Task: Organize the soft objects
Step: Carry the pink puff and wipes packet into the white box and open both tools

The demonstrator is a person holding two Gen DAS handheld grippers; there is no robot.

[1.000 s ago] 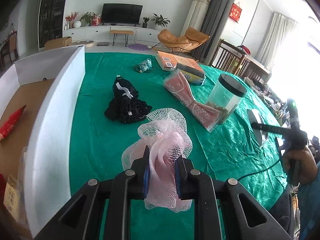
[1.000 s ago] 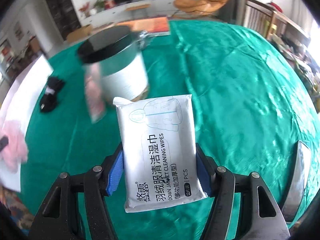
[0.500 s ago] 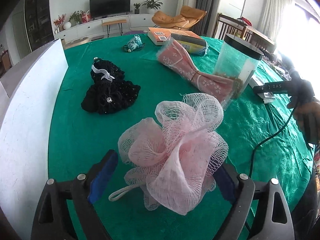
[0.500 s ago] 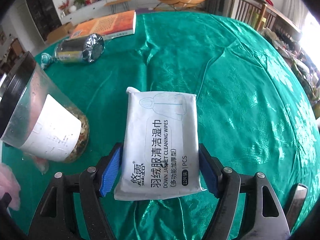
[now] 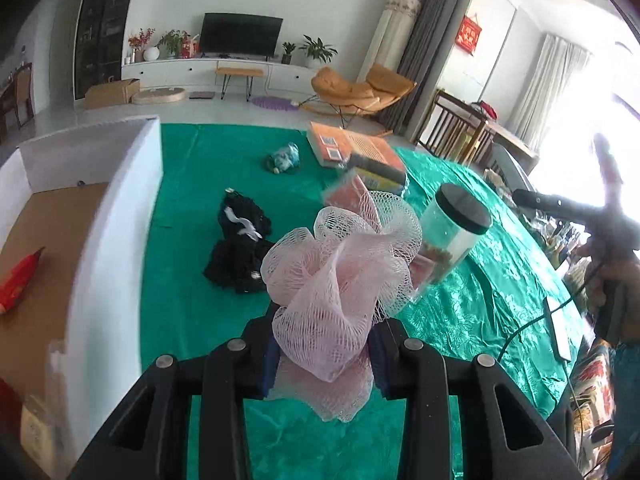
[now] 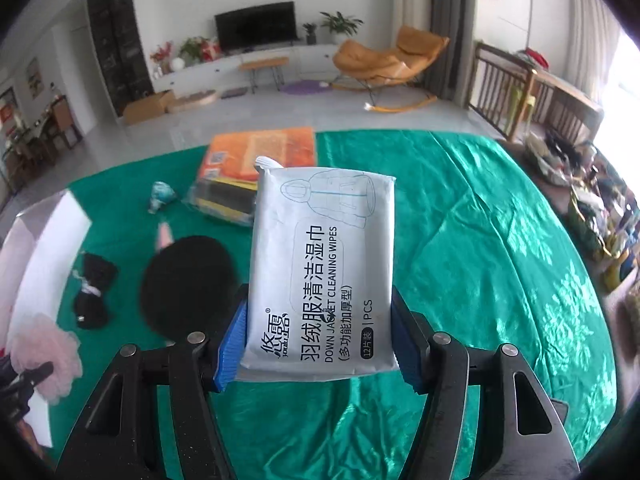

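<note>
A pink mesh bath pouf (image 5: 340, 272) hangs above the green tablecloth (image 5: 180, 304). It sits between the blue pads of my left gripper (image 5: 324, 344), whose jaws are closing and press on its lower part. My right gripper (image 6: 320, 344) is also closing; its pads squeeze both sides of a white pack of cleaning wipes (image 6: 324, 256), held upright off the table. In the right wrist view the pouf (image 6: 44, 356) shows at the far left. A black lacy garment (image 5: 238, 252) lies on the cloth beyond the pouf.
A white-walled cardboard box (image 5: 116, 220) stands at the left with a red item (image 5: 20, 276) inside. A black-lidded clear jar (image 5: 452, 236), a pink bow package (image 5: 348, 196), an orange book (image 5: 352, 148) and a small teal bundle (image 5: 284, 158) lie further back. A person's hand (image 5: 616, 276) is at the right.
The left jaws opened wide around the pouf on the cloth, then closed on it again and lifted it. The right gripper rose with the wipes pack.
</note>
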